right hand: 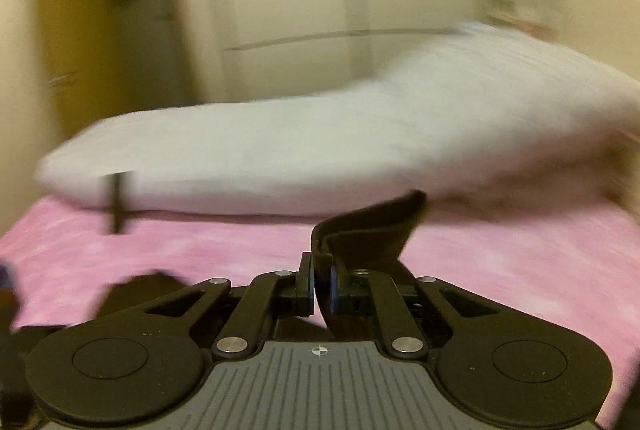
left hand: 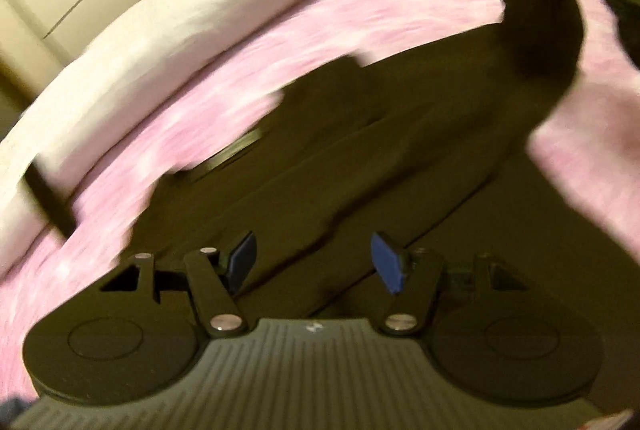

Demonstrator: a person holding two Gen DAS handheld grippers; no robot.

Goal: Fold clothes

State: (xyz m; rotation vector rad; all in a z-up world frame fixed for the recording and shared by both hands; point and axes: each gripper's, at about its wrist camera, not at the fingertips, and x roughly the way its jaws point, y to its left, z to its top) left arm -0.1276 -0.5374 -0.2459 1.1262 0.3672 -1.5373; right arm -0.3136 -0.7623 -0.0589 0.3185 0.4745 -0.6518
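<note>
Lying spread on the pink bed cover, a dark garment has one strip lifted. The right tool is clamped on that edge; the left tool hangs over it, jaws apart. The cloth looks soft, light and limp, best pinched at hems or corners.

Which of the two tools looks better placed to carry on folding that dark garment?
Probably the right tool: it is shut on an edge of the dark garment, lifted above the pink bedspread. The left tool is open above the cloth, holding nothing.
</note>
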